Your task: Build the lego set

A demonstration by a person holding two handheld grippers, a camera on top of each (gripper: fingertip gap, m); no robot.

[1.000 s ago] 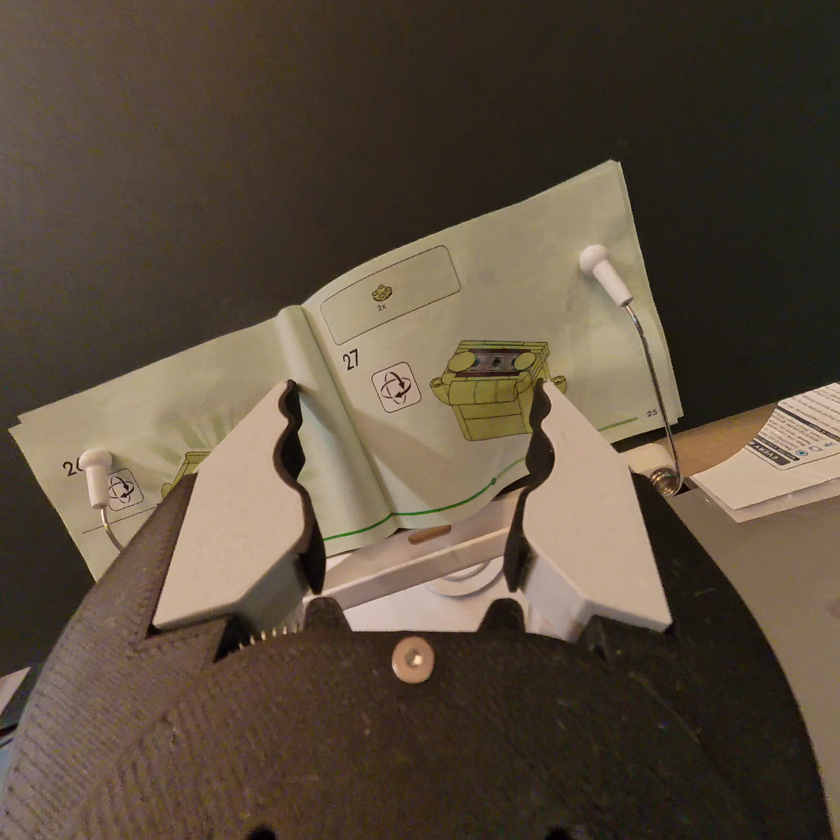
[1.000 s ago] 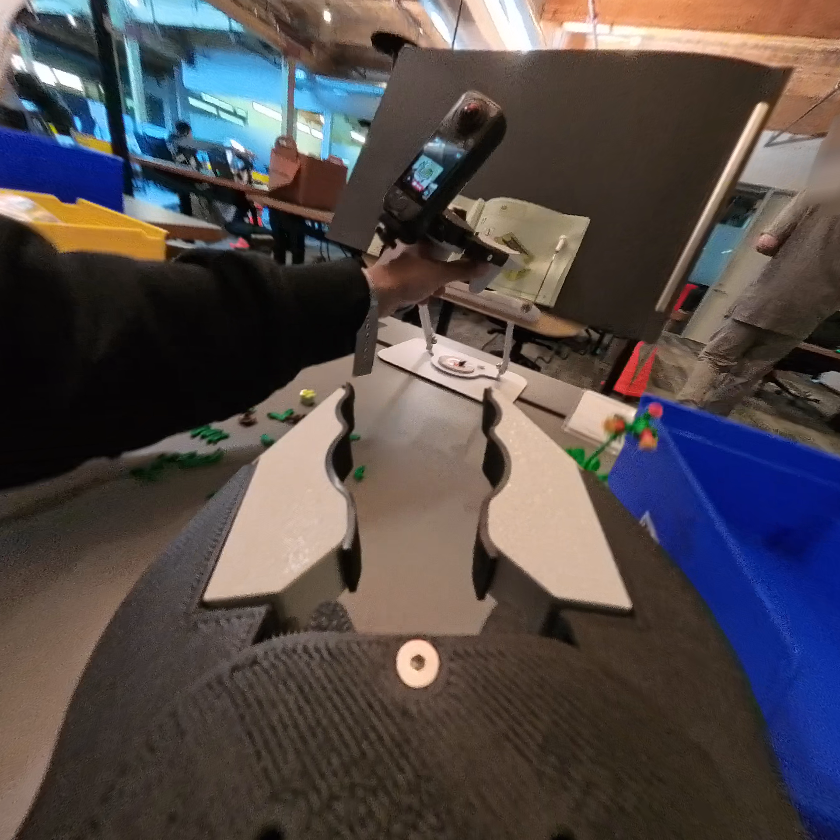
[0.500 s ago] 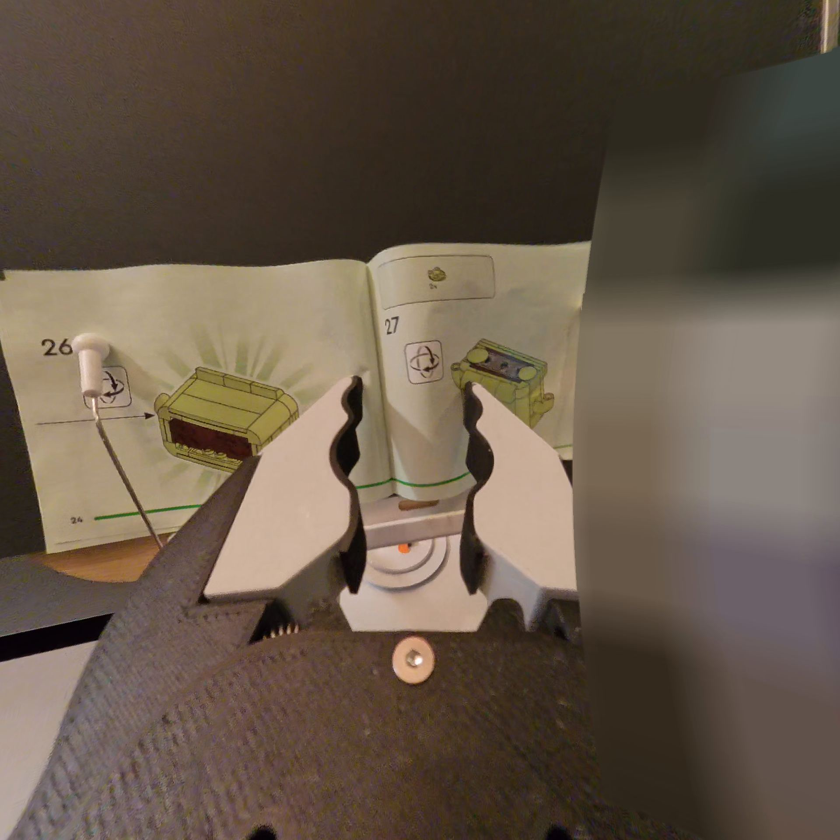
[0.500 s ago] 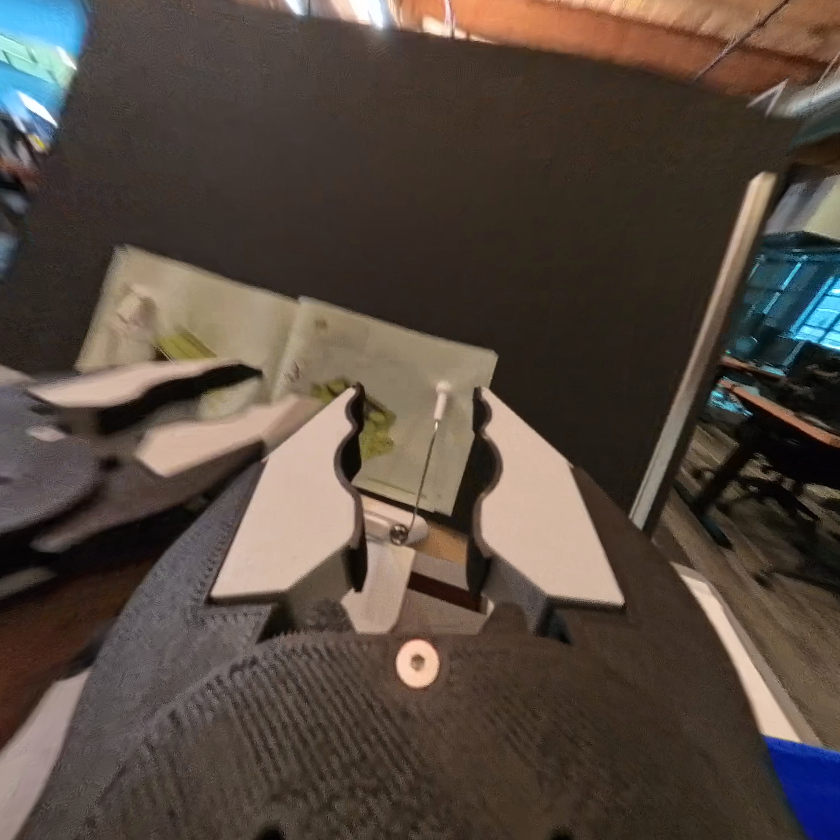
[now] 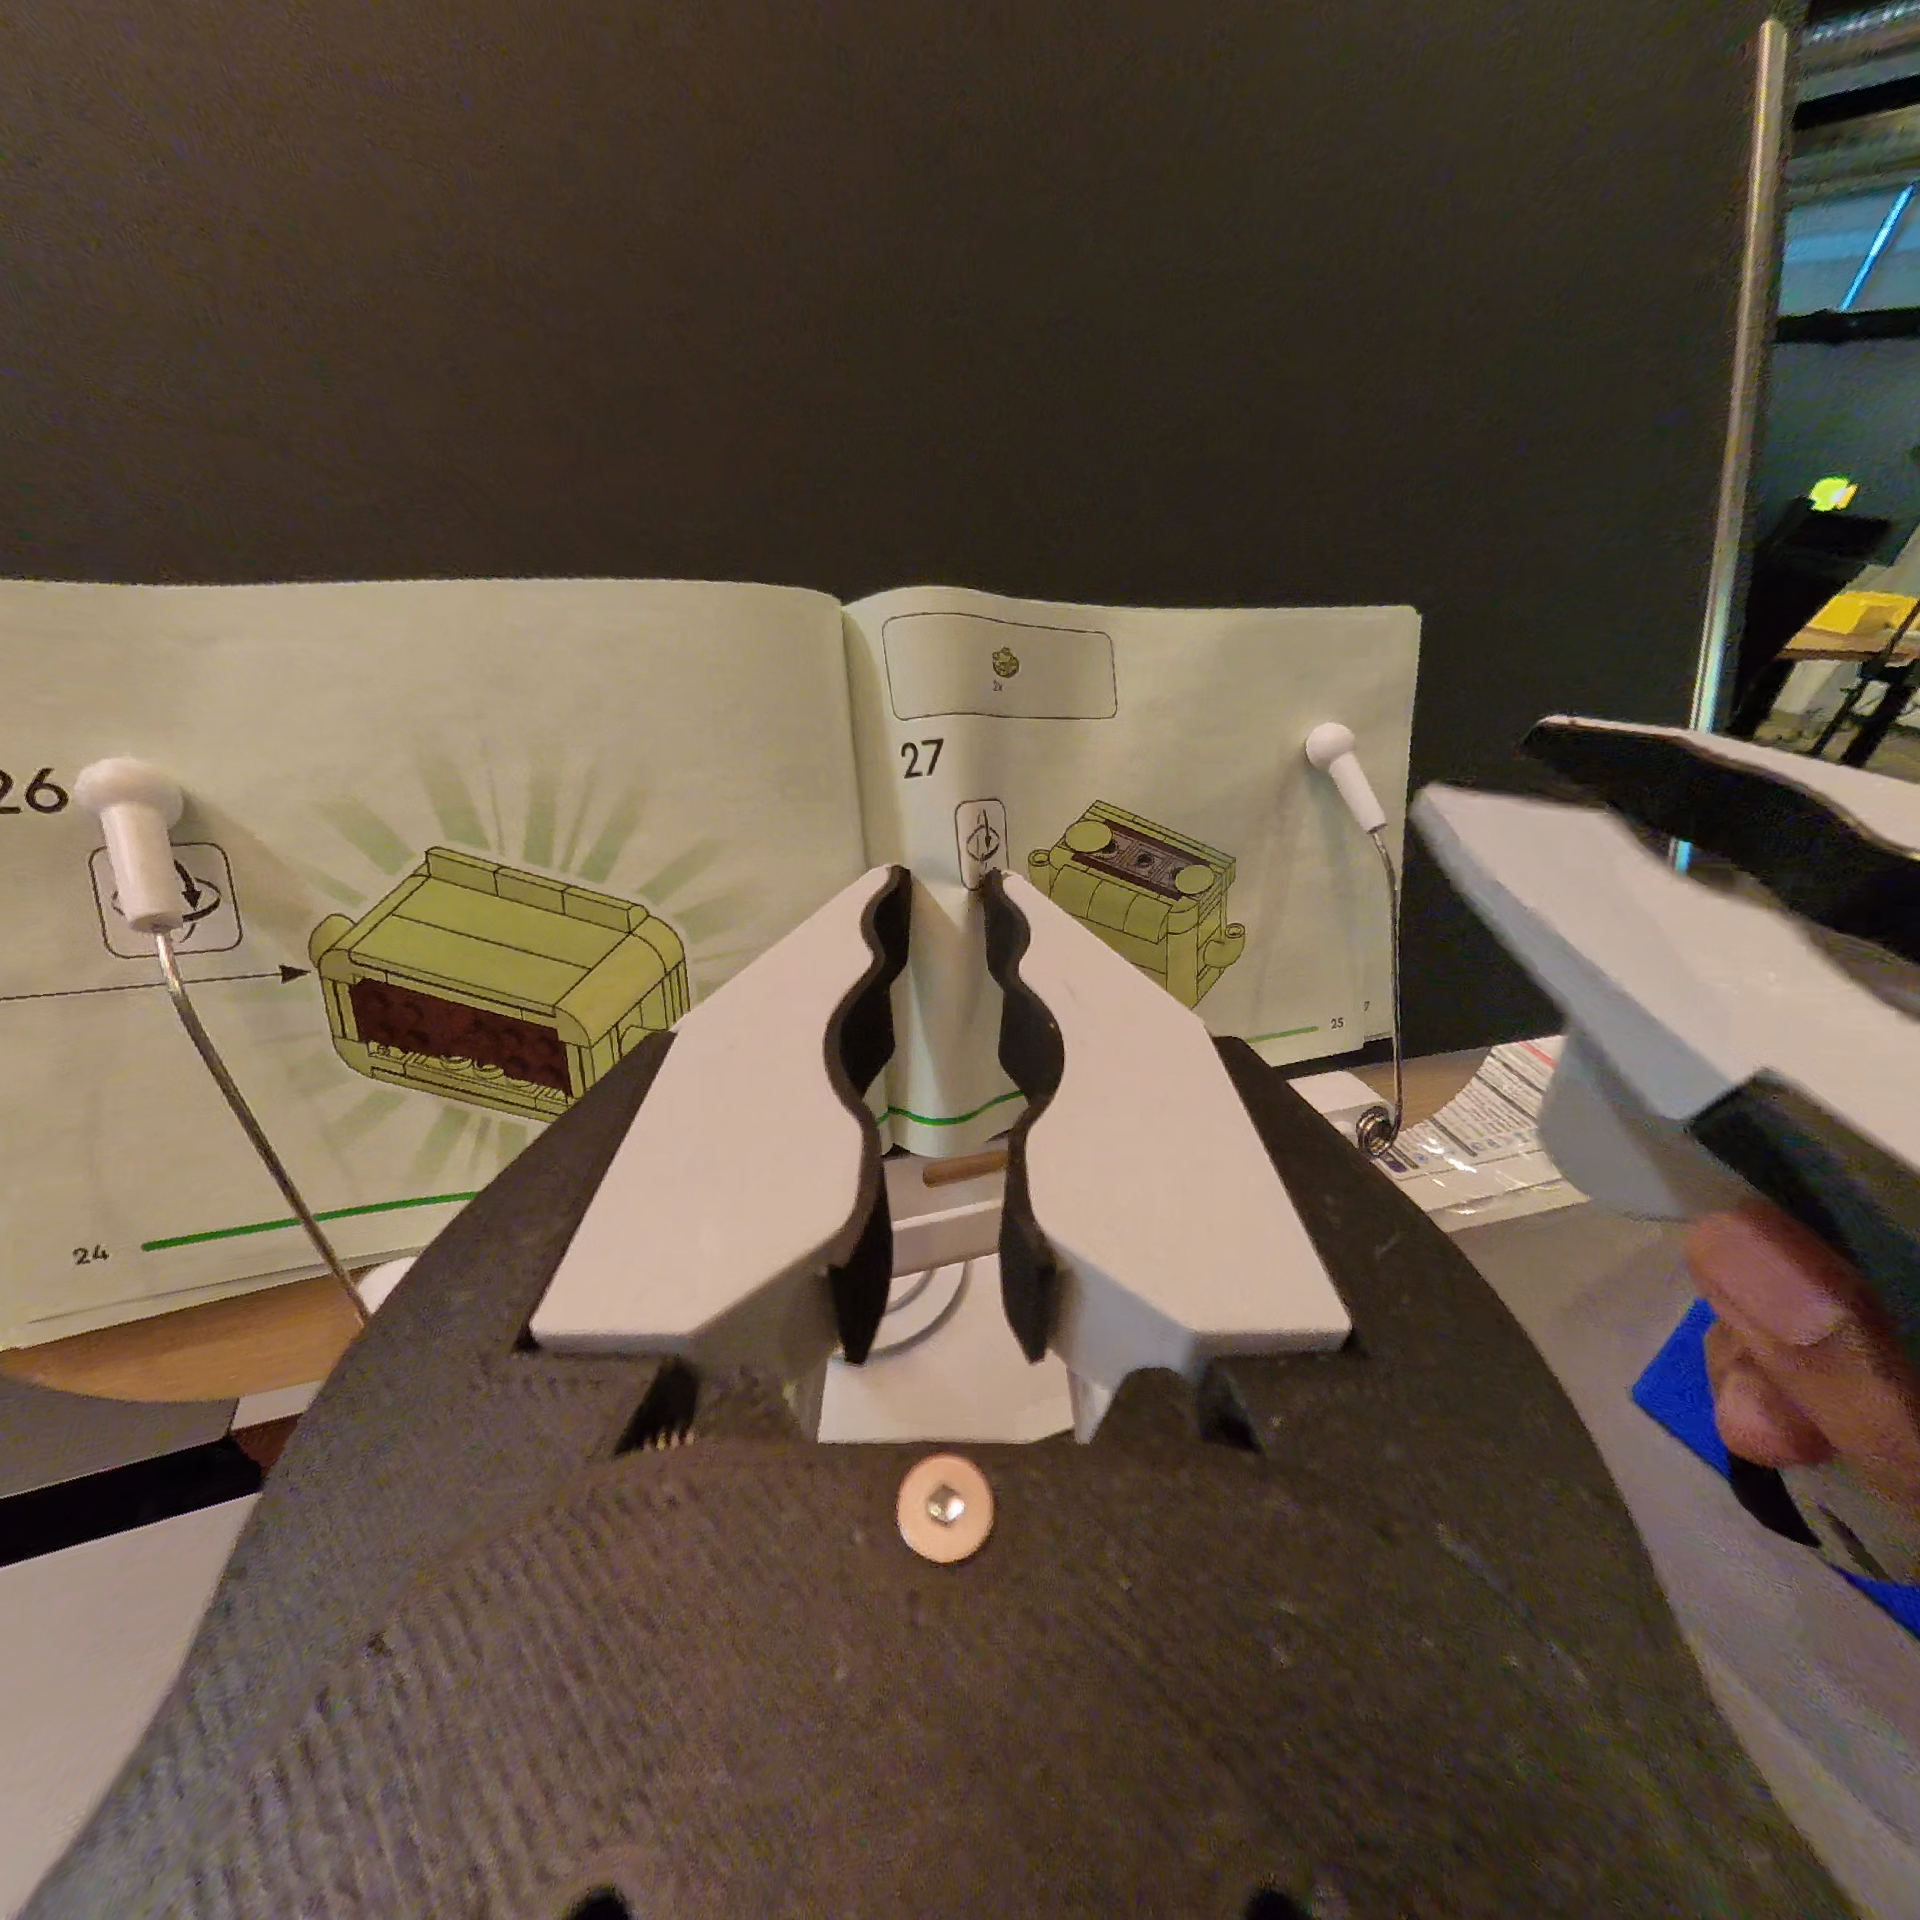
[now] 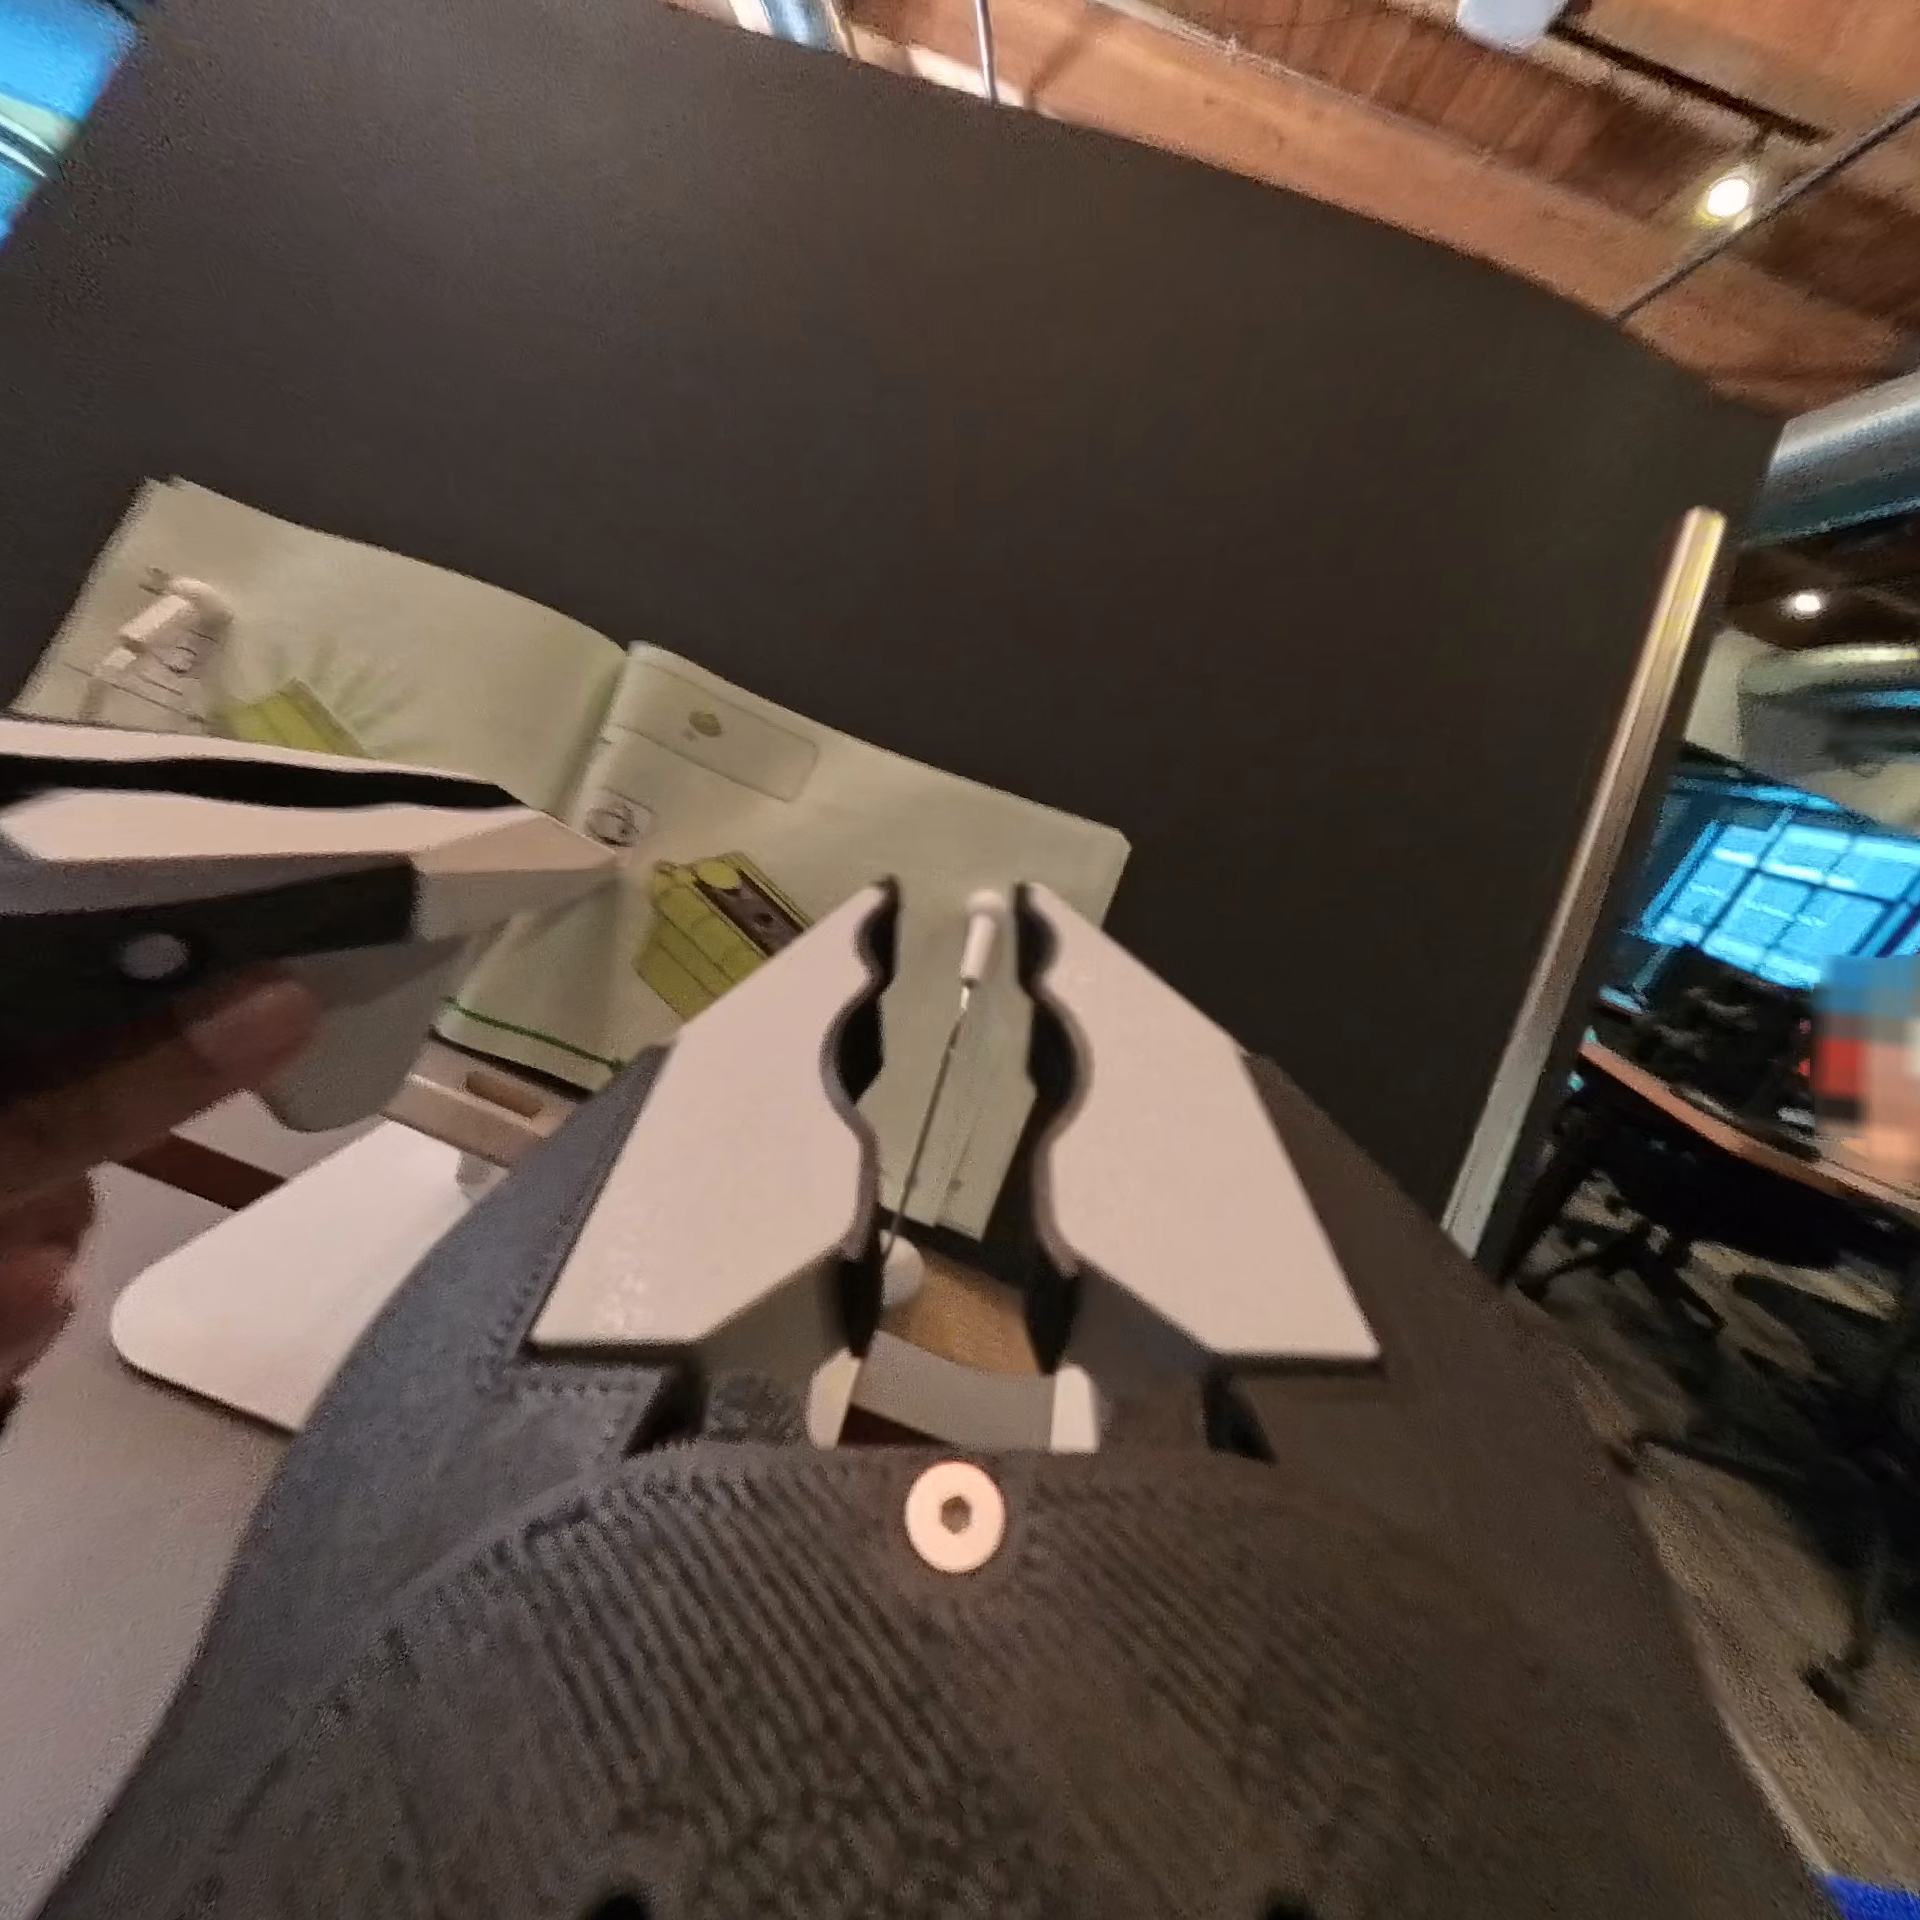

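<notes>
The open pale-green instruction booklet (image 5: 582,831) stands on a white stand (image 6: 260,1330) against a black board. No loose bricks are in view. My left gripper (image 5: 943,883) is right at the booklet's right page near the spine. Its jaws stand a narrow gap apart, and the page fold shows in that gap. From the side in the right wrist view, the left gripper (image 6: 603,847) has its tips at the page. My right gripper (image 6: 956,891) is open narrowly with the white-tipped wire page holder (image 6: 982,925) between its fingertips, not touching. It also shows in the left wrist view (image 5: 1475,769).
A second wire page holder (image 5: 130,831) pins the left page. The black board (image 5: 935,312) closes off the back. A printed sheet (image 5: 1486,1112) lies right of the stand, and a blue bin (image 5: 1683,1382) is beyond a person's hand (image 5: 1766,1340).
Both grippers have come up close to the booklet. The left jaws have narrowed around the page fold. The right gripper has swung from the table to the right wire holder and narrowed.
</notes>
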